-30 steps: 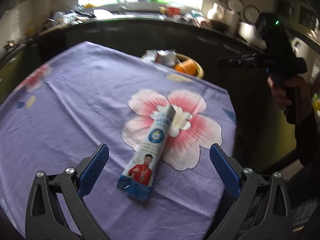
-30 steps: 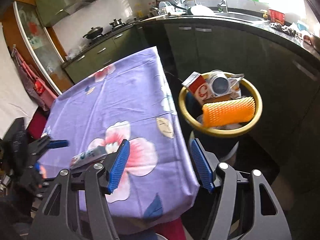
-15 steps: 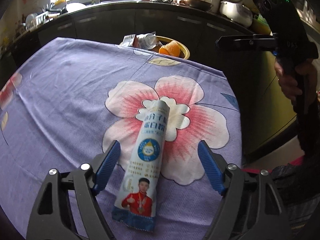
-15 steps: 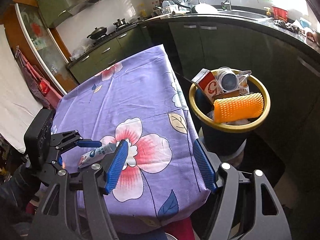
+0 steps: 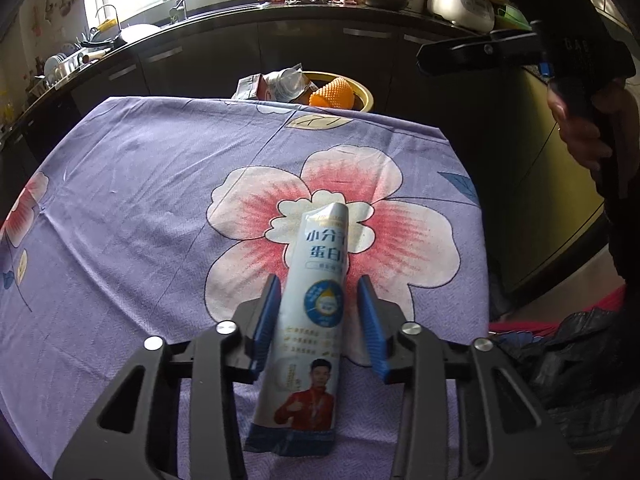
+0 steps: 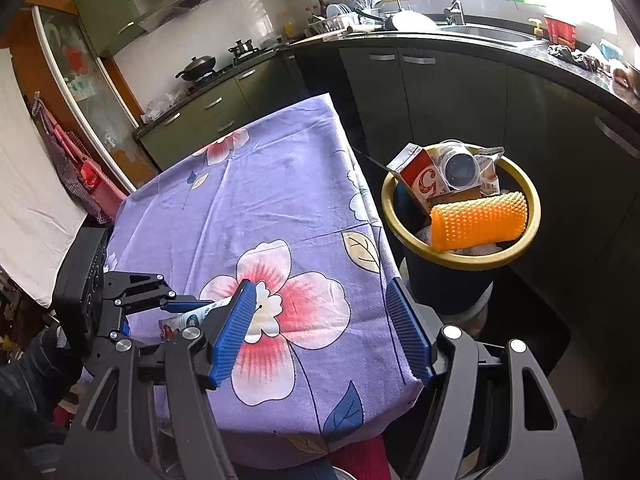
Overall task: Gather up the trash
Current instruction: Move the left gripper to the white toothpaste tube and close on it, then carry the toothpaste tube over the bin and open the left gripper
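My left gripper (image 5: 318,320) closing round smooth, shiny packet (image 5: 316,312), left pad touching, right pad not yet. My right gripper (image 6: 324,328) open, empty. Bumpy orange roll (image 6: 478,220) in round bin (image 6: 456,258).

The left wrist view looks steeply down along its left gripper (image 5: 318,322), close over the purple tablecloth (image 5: 132,208). The right wrist view looks down past its right gripper (image 6: 322,328) from the table's corner. Both share the cloth and the yellow-rimmed bin (image 6: 520,240) beyond the fingers.
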`<state>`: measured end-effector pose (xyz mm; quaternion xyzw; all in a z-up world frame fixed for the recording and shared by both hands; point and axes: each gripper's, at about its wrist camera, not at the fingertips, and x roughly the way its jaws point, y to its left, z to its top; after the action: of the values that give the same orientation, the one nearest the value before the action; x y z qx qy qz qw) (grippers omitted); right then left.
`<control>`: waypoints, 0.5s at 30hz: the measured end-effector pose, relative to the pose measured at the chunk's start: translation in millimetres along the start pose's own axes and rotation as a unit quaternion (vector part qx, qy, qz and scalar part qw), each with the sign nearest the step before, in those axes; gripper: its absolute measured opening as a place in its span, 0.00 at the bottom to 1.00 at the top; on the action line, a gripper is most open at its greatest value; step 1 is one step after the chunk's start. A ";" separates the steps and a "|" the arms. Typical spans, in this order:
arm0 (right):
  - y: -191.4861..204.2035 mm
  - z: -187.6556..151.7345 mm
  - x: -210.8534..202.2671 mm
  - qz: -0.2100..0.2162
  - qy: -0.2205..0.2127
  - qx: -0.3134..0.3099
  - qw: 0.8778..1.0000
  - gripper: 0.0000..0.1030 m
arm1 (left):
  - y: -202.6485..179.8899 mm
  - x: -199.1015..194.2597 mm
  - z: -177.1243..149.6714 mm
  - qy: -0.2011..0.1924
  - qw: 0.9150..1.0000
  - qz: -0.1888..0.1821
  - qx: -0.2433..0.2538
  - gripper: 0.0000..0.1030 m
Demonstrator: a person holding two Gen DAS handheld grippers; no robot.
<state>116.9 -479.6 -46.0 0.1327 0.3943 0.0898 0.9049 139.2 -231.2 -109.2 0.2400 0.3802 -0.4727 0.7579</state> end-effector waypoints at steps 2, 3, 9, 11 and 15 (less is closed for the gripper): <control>0.6 0.5 -1.9 0.001 -0.002 -0.001 1.000 0.65 | 0.7 -1.6 -1.6 0.002 1.000 0.001 -0.003 0.31; 0.7 0.4 -2.8 0.002 -0.004 -0.001 1.000 0.65 | 0.8 -2.3 -2.3 0.003 1.000 0.003 -0.005 0.29; -0.6 -1.5 -9.7 0.004 -0.014 -0.001 1.000 0.65 | 2.4 -6.3 -6.1 0.007 1.000 0.011 -0.017 0.24; -1.9 -2.3 -12.4 0.003 -0.018 0.000 1.000 0.65 | 1.1 -7.6 -6.6 0.010 1.000 0.014 -0.020 0.22; -7.5 -3.6 -19.3 -0.003 -0.028 0.006 1.000 0.65 | -2.7 -16.2 -3.9 0.004 1.000 0.017 -0.023 0.22</control>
<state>101.8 -491.2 -37.4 0.1394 0.3698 0.0809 0.9150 131.1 -220.9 -98.5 0.2311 0.3896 -0.4501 0.7695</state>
